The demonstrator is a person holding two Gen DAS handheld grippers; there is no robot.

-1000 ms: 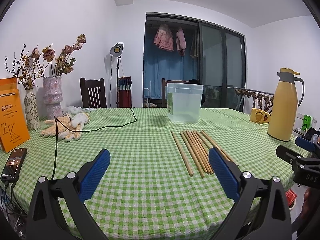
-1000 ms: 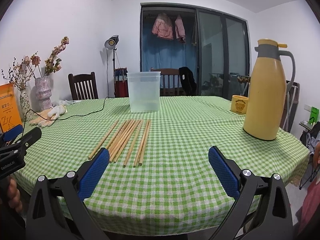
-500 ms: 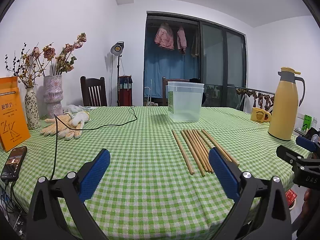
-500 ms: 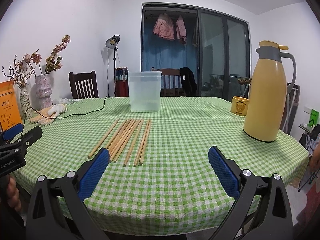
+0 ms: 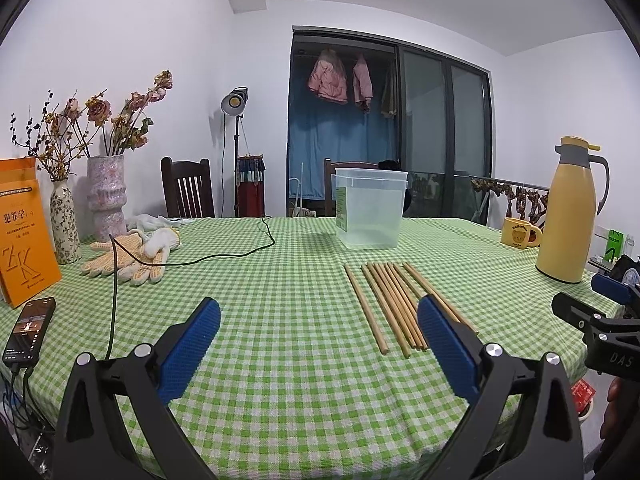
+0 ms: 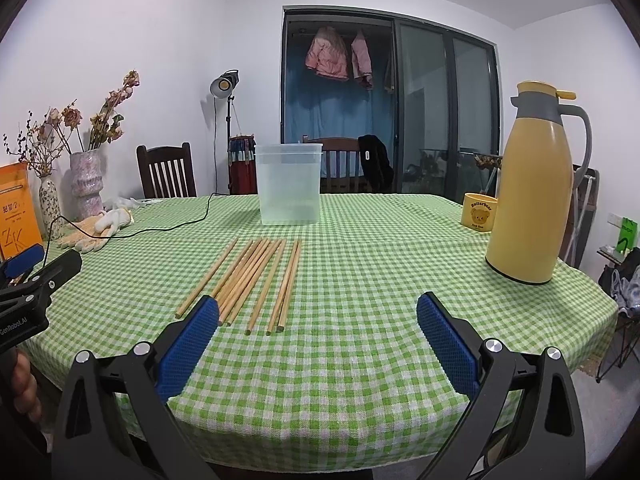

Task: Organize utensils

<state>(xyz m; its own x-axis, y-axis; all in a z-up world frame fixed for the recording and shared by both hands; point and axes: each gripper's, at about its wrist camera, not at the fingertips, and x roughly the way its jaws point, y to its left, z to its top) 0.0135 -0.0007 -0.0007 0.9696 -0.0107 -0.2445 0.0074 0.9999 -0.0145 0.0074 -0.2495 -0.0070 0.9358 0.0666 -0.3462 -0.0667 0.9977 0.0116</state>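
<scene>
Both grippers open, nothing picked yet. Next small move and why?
Probably ease the right gripper forward and down onto the chopsticks: they lie loose on the tablecloth, the clear container behind them is empty, and the left gripper is also open.

Matt wooden chopsticks (image 6: 250, 278) are lying on woven checked cloth (image 6: 360, 280); the translucent plastic container (image 6: 289, 184) is looking smooth, the yellow jug (image 6: 534, 196) glossy.

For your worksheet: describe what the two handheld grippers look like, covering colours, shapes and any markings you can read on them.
Both the left gripper and the right gripper have black, angular plastic frames with silver round bolts. Each carries two flat blue fingers with a finely textured face. White lettering shows on the bodies: "GenRobot.AI" on the left one, and the partial letters "DAS" on the right one. No cables or sleeves are visible on them.
</scene>
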